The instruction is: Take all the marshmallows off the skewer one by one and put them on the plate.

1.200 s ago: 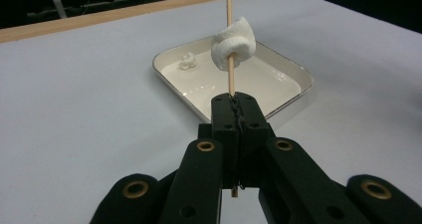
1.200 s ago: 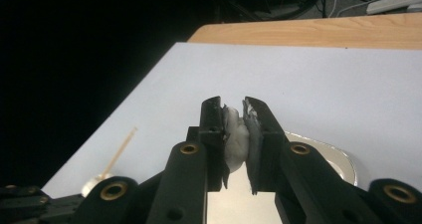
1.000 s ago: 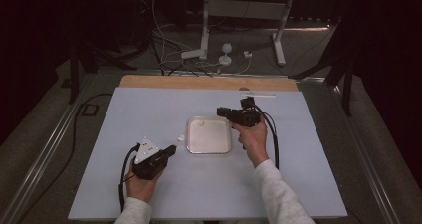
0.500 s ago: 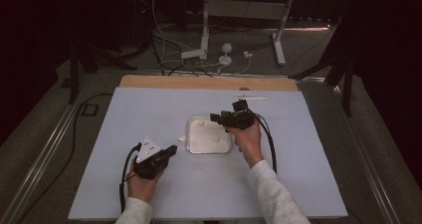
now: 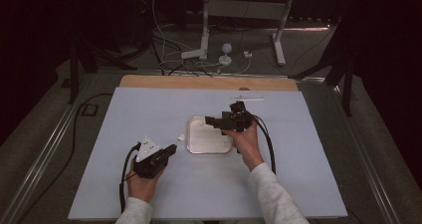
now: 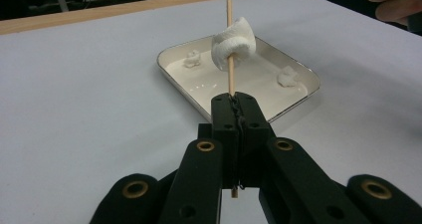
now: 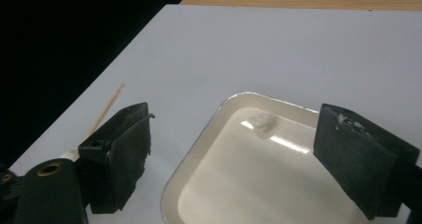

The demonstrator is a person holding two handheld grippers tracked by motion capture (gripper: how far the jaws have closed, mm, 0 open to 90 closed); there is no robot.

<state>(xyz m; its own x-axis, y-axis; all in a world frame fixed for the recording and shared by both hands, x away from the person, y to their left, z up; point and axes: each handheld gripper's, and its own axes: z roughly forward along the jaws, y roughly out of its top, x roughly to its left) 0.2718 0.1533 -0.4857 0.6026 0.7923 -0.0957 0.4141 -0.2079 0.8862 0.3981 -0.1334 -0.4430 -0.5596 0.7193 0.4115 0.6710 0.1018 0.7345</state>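
The left gripper (image 6: 234, 109) rested low on the pale blue-grey surface (image 5: 149, 109), jaws clamped on a thin wooden skewer (image 6: 230, 79) that rose upright just ahead of them. A white marshmallow (image 6: 233, 46) sat speared on the skewer above the jaws. The right gripper (image 7: 231, 149) hovered over the shallow white rectangular metal tray (image 7: 199, 174); its jaws had just been opening and stood wide with nothing gripped. A small marshmallow scrap (image 7: 262, 122) lay in the tray beyond those jaws. A second wooden skewer (image 7: 106, 109) lay outside one jaw.
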